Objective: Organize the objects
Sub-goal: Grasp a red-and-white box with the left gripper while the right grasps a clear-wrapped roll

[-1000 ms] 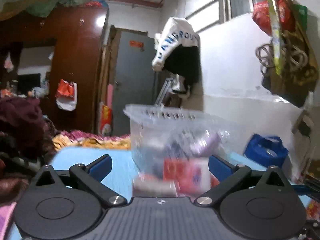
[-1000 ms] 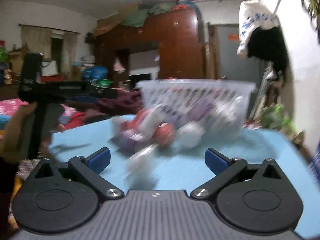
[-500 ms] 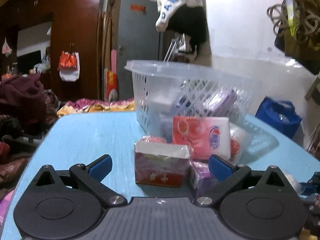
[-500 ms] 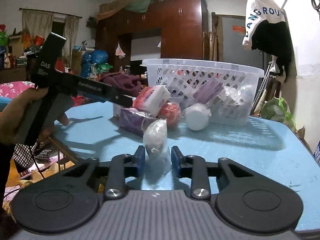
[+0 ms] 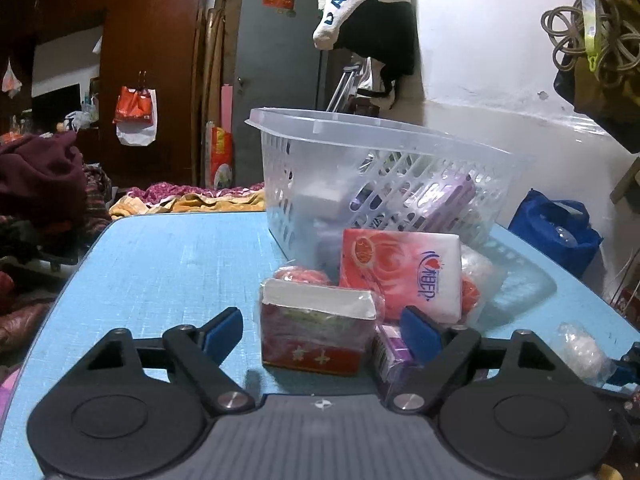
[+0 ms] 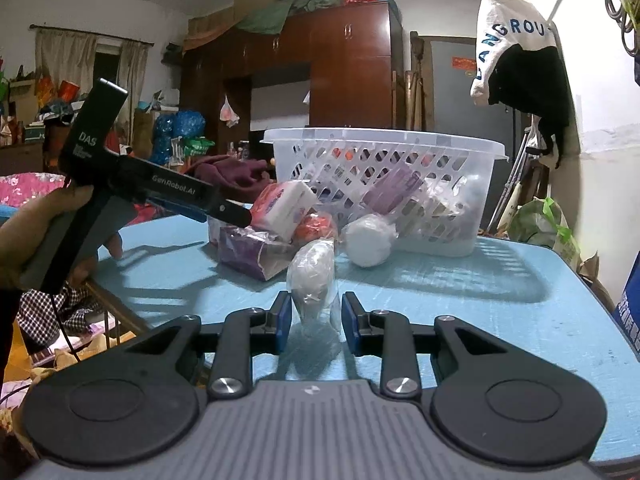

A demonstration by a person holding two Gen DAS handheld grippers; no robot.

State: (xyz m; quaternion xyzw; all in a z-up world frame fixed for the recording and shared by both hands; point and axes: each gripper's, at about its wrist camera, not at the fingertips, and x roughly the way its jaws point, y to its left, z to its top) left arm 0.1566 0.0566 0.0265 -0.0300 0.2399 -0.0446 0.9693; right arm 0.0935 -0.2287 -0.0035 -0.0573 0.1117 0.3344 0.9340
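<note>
My left gripper [image 5: 322, 330] is wide open, and the red box [image 5: 316, 330] sits between its fingers at 12 o'clock, long side lying across. My right gripper [image 6: 312, 320] is nearly closed around the clear bag [image 6: 312, 276]. The basket [image 6: 380, 142] is behind, at 12 o'clock, nearer my right hand

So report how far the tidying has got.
Done: the clear plastic lattice basket already holds a purple pack and other items. In hand: the right gripper has its fingers around a clear-wrapped pale bundle; the left gripper is open at a red box. Left on the blue table: pink tissue pack, white ball, purple packet.
</note>
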